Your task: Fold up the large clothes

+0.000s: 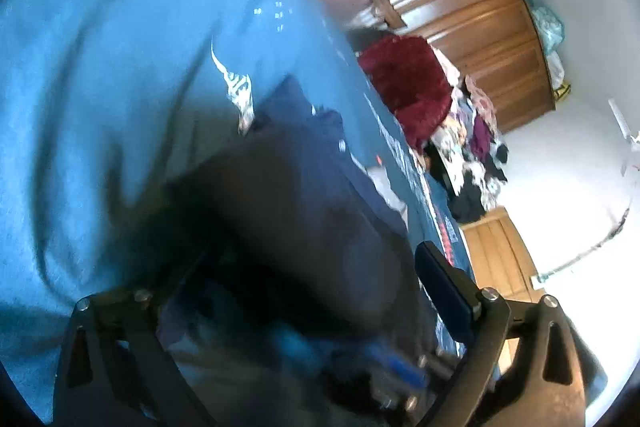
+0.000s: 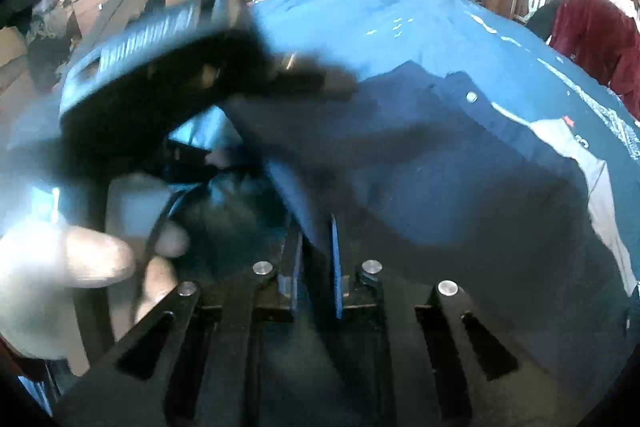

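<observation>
Navy garment (image 2: 420,163) lying on blue sheet (image 2: 360,23), partly lifted and bunched near both tongs. Snap button (image 2: 472,96) and pale lining (image 2: 600,183) showing toward right edge. Surface under sheet not identifiable: bed or tabletop, cannot tell.

Right tongs (image 2: 316,263) pressed nearly together, pinching a navy fabric edge running up between the blades. Left tongs (image 1: 280,307) spread wide; one pad (image 1: 444,291) clear on the right, other side buried behind dark blurred cloth. Probably nothing gripped there, but blur makes that a hedge. In right view, left tool body (image 2: 168,67) blurred overhead, hand (image 2: 80,259) low at left.

Step in hand, judged: carrying a pinched edge across for a fold, left side free or repositioning.

Risks from here:
- One-sided grip only; fold likely skewed or sagging if left stays empty.
- Thin pinch near the fabric edge; slip-out under the weight of a heavy garment.
- Sheet same colour family and loose; easy to pinch sheet along with garment and drag it.
- Motion blur suggests speed; fast swing could flip lining out or wrinkle the layer.
- Red clothes pile (image 1: 408,87) close by at far edge; wide swing could snag or knock it.
</observation>
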`<act>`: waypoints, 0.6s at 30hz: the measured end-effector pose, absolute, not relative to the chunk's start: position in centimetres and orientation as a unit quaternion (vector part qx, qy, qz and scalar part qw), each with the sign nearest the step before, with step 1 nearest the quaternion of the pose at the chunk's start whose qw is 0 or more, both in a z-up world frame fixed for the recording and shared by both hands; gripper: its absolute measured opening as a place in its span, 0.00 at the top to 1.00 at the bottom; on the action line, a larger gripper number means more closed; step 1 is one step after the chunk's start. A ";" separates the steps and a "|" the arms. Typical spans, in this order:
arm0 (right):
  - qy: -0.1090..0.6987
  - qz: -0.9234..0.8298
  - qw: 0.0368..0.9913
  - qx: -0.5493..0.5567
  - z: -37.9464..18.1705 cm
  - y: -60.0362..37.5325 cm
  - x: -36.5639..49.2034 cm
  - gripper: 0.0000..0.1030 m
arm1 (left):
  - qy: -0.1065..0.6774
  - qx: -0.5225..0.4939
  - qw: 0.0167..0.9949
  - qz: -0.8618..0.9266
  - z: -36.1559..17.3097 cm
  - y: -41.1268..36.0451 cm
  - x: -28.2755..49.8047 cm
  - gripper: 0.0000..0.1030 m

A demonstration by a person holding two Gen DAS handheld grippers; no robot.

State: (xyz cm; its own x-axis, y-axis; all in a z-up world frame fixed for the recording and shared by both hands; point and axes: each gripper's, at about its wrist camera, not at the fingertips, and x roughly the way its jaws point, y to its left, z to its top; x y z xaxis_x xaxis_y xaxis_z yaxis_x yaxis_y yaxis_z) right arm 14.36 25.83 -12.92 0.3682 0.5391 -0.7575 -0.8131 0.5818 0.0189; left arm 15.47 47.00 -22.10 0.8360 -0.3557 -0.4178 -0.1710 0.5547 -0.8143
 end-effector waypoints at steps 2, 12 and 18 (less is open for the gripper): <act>0.377 0.422 0.804 -0.182 -13.3 25.7 14.1 0.85 | 0.272 -0.470 0.838 -0.047 -22.3 46.8 15.8 0.00; 0.377 0.418 0.820 -0.107 -9.8 20.9 13.7 0.62 | 0.305 -0.442 0.843 -0.035 -21.6 46.2 17.1 0.96; 0.375 0.415 0.829 -0.015 -3.2 18.9 20.3 0.11 | 0.292 -0.278 0.915 -0.020 -17.4 41.7 17.0 0.96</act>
